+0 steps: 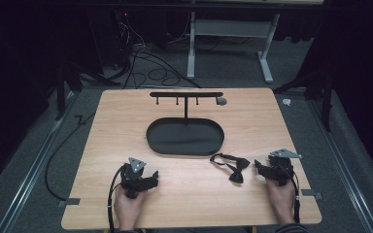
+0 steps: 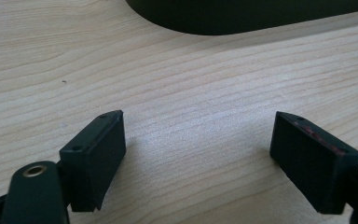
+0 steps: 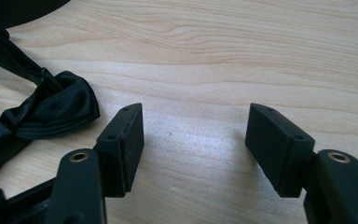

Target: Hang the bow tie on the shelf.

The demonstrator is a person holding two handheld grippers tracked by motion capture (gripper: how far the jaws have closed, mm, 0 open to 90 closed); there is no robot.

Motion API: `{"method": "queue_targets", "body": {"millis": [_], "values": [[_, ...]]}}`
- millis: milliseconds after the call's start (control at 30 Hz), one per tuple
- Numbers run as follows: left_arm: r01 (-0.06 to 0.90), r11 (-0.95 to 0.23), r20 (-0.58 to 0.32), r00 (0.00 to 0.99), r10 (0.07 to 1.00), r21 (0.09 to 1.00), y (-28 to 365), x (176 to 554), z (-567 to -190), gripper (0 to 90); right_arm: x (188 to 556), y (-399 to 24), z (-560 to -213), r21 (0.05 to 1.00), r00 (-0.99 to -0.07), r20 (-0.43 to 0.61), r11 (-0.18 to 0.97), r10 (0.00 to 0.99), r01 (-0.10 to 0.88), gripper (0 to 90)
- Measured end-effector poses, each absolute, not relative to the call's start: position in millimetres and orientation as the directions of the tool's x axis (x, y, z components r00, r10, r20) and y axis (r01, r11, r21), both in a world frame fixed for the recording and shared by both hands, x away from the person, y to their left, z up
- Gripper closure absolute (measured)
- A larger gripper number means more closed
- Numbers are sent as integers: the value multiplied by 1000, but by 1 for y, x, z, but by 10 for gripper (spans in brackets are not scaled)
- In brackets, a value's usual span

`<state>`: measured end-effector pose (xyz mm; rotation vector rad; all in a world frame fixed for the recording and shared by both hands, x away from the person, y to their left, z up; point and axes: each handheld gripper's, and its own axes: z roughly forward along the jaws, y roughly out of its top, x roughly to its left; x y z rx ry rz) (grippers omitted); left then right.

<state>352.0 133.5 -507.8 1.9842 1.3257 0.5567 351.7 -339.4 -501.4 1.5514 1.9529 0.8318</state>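
A black bow tie [image 1: 233,167] with its strap lies flat on the wooden table [image 1: 184,204], just in front of a black oval tray [image 1: 184,137]. From the tray rises a thin black stand with a hooked crossbar [image 1: 186,94]. My right gripper [image 1: 259,166] rests on the table just right of the bow tie, open, with nothing between its jaws. In the right gripper view the bow tie [image 3: 51,112] lies left of the open gripper [image 3: 196,116]. My left gripper [image 1: 153,177] rests open on the table's front left; its own view shows the open gripper [image 2: 198,126] over bare wood, below the tray's edge [image 2: 242,18].
A small grey round thing [image 1: 221,101] sits near the crossbar's right end. Beyond the table stand a white desk frame [image 1: 230,29] and loose cables [image 1: 145,63] on the grey floor. Dark stands flank the table at both sides.
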Motion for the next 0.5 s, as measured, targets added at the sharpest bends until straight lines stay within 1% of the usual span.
{"method": "queue_targets", "body": {"millis": [500], "values": [[630,-255,-19,393,919,733,133,352,-508,185,351,-339,-501,729,-211,-16,156,977,666,389]]}}
